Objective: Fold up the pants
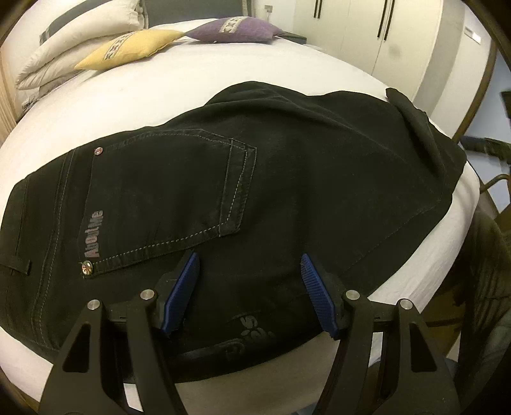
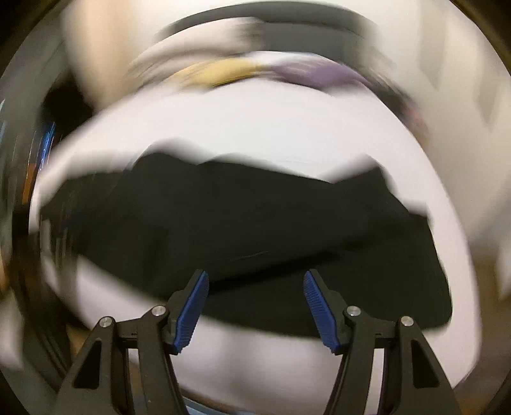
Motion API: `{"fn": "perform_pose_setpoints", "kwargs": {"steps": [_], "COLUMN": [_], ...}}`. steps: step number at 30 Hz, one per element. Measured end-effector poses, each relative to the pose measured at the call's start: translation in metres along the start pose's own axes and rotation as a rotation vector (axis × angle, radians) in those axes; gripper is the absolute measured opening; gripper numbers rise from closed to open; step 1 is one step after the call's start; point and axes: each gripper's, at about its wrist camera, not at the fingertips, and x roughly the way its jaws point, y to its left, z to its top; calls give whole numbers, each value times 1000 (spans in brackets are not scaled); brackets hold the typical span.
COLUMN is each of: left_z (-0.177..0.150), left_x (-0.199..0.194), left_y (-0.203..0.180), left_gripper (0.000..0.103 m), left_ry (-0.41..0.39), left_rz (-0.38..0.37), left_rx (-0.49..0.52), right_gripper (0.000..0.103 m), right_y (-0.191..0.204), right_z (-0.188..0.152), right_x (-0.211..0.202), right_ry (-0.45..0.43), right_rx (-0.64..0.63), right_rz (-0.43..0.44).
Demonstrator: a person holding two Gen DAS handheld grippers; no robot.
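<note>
While the pants (image 1: 242,178) lie folded on the bed (image 1: 198,79), your left gripper (image 1: 250,287) hovers over them, fingers spread and empty; your right gripper (image 2: 255,303), its view blurred, is likewise spread, holding nothing.

White bed (image 1: 223,76), stacked pillows (image 1: 64,48), pale wardrobe (image 1: 367,32) behind.

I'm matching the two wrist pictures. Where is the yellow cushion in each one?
Left wrist: yellow cushion upper left, sharp, on the white bed.
Right wrist: yellow cushion top centre, blurred.
Shared landmark: purple cushion, immediately right of it.
</note>
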Motion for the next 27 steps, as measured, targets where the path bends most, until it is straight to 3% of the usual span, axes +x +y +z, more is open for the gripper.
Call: {"fn": "perform_pose_setpoints", "kwargs": {"steps": [1, 4, 9, 13, 17, 19, 21, 24, 27], "left_z": [2, 7, 8, 8, 5, 4, 3, 0, -1], "left_x": [1, 4, 12, 15, 14, 16, 16, 14, 13], "left_y": [-1, -4, -9, -11, -10, -9, -8, -7, -5], "left_gripper": [65, 66, 66, 66, 67, 67, 67, 67, 67], "left_ry": [5, 17, 12, 12, 8, 4, 1, -2, -3], "left_rz": [5, 16, 33, 35, 33, 35, 37, 38, 39], "left_rx": [3, 0, -4, -6, -6, -8, -10, -12, -10], "right_gripper": [65, 65, 65, 64, 62, 51, 29, 13, 7], "right_y": [-44, -119, -163, -186, -189, -190, -192, -189, -183], "right_z": [10, 18, 23, 9, 9, 12, 14, 16, 18], "right_x": [-2, 3, 40, 72, 77, 82, 87, 92, 82], "right_ry": [-21, -65, -18, 18, -14, -17, -8, -3, -34], "right_rx": [195, 525, 726, 909, 943, 946, 950, 923, 878], "right_rz": [47, 111, 195, 266, 317, 344, 350, 336, 309]}}
